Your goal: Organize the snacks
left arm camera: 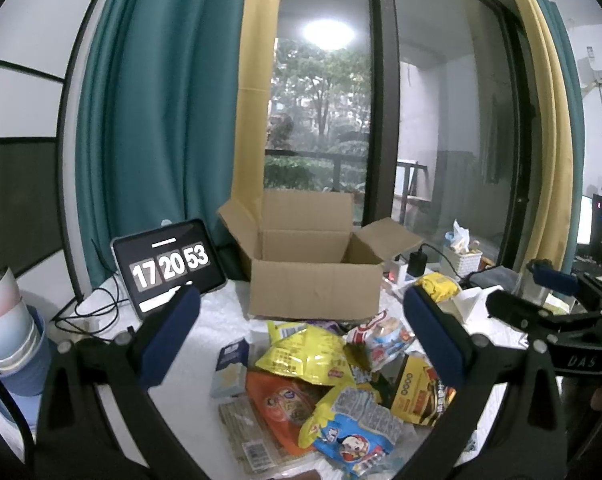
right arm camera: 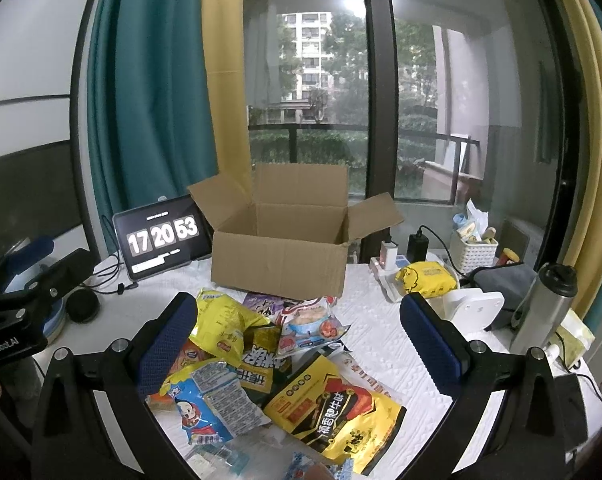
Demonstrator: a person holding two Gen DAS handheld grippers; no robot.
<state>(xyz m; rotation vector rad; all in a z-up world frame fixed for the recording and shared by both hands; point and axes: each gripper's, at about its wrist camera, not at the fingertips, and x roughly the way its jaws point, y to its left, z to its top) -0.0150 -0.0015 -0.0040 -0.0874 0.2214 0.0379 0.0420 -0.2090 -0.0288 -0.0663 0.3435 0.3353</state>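
A pile of snack bags (left arm camera: pixel 333 384) lies on the white table in front of an open, empty cardboard box (left arm camera: pixel 313 276). My left gripper (left arm camera: pixel 301 336) is open and empty, hovering above the pile. In the right wrist view the same pile (right arm camera: pixel 269 364) lies between my open right gripper (right arm camera: pixel 297 340), also empty and above it, with the box (right arm camera: pixel 285 240) behind. A yellow bag (right arm camera: pixel 221 324) and a yellow-black bag (right arm camera: pixel 337 408) lie on top. The right gripper shows at the right of the left wrist view (left arm camera: pixel 549 304).
A tablet clock (left arm camera: pixel 167 266) stands left of the box. Stacked cups (left arm camera: pixel 9 336) sit at far left. A yellow packet (right arm camera: pixel 427 278), power strip (right arm camera: pixel 389 264), white basket (right arm camera: pixel 473 250), steel bottle (right arm camera: pixel 541 308) and a white stand (right arm camera: pixel 469 308) sit at right.
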